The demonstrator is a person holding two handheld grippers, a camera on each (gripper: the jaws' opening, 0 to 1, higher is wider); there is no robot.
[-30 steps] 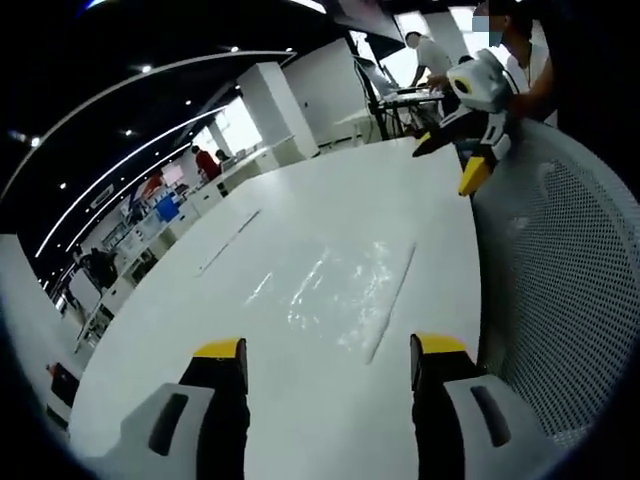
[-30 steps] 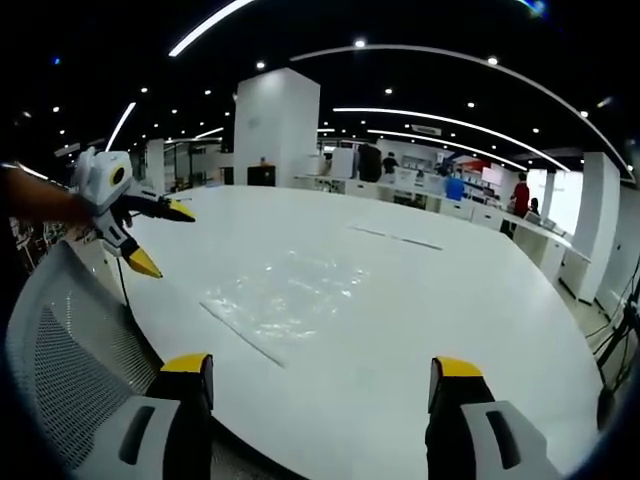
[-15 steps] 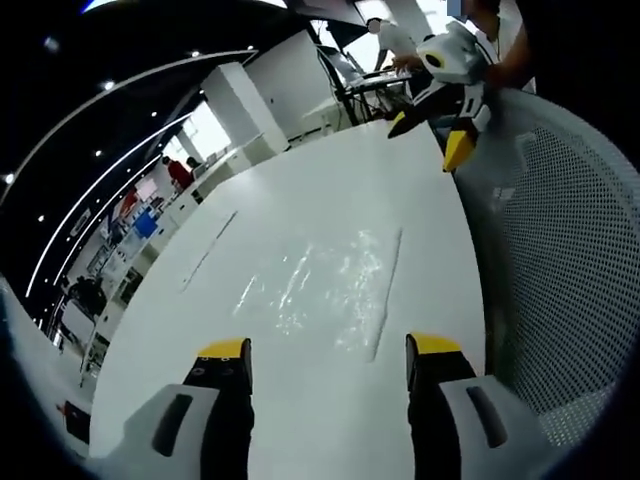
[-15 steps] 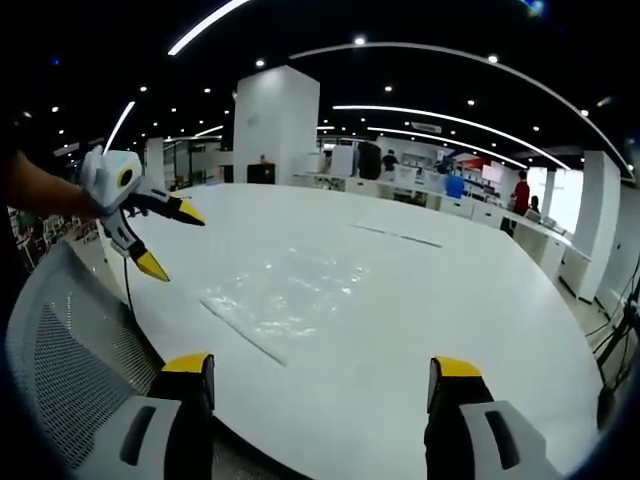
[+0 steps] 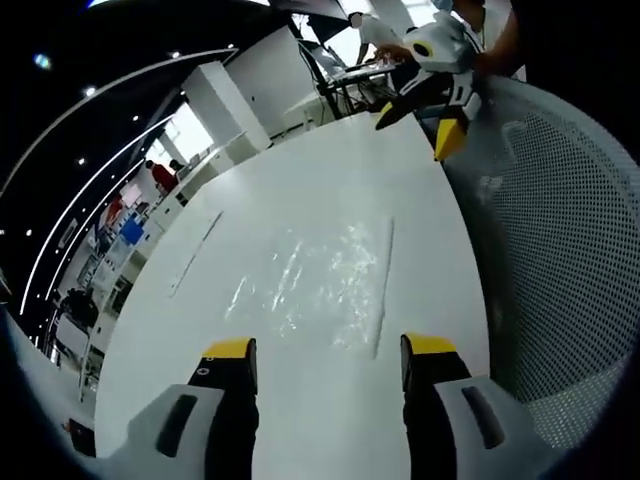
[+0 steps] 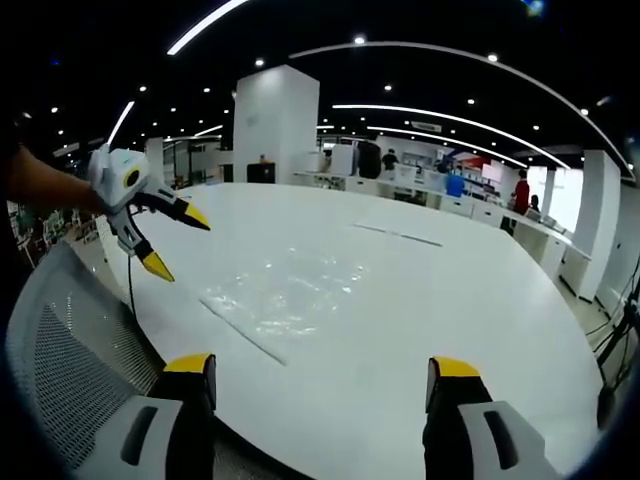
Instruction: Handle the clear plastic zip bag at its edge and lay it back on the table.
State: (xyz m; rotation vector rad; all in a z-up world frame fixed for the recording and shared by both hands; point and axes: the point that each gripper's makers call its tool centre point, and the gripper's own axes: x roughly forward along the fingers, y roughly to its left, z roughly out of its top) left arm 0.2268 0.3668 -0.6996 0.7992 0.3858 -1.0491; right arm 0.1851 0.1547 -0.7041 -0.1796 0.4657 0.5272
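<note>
Hovering with jaws spread and empty, the left gripper [image 5: 325,350] faces the clear zip bag [image 5: 320,285], flat on the white desk [image 5: 300,170] just ahead. Right gripper [image 6: 315,365] hangs wide open too, bag beyond its jaws. Thin, limp, slippery film, I'd say: pinch the stiffer zip strip [image 5: 382,290] ahead of the left gripper's right jaw.

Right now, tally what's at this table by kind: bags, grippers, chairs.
Clear plastic bag: 1, lying flat on the white table
Grippers: 2, left gripper and right gripper, both with fingers spread
Mesh chair: 1
Total: 4
</note>
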